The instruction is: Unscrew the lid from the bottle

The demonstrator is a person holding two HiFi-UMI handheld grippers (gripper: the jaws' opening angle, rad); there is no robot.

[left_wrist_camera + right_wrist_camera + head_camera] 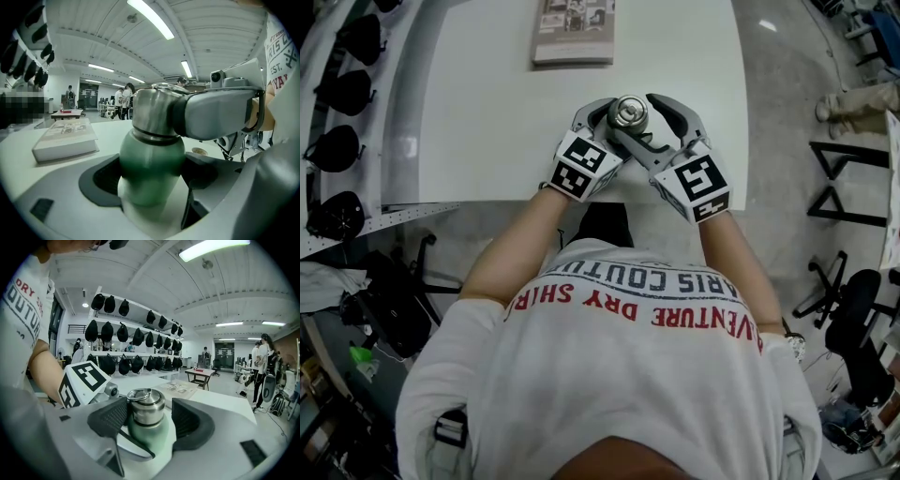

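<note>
- Right now the bottle (151, 159) is upright at the near edge of the worktop (487, 112), with both claws around it. Its base is hidden, so I cannot tell whether it rests there.
- The left claw (152, 187) presses on both sides of the green body below the steel shoulder and holds the bottle.
- The right claw (149, 420) sits higher, its jaws set narrowly around the steel lid (146, 408). One pad (112, 416) lies against the lid and the other shows a thin gap, so it looks not yet clamped.
- The lid appears seated on the neck, so I judge the step to be taking a grip for a turn, early in the task.
- To do it well, close the right claw squarely on the lid's wall, under the wire ring on top. Hold it level, then twist about the bottle's axis while the left claw resists.
- Smooth steel may slip, or the body may spin in the left claw.
- The booklet (574, 33) lies well apart.
</note>
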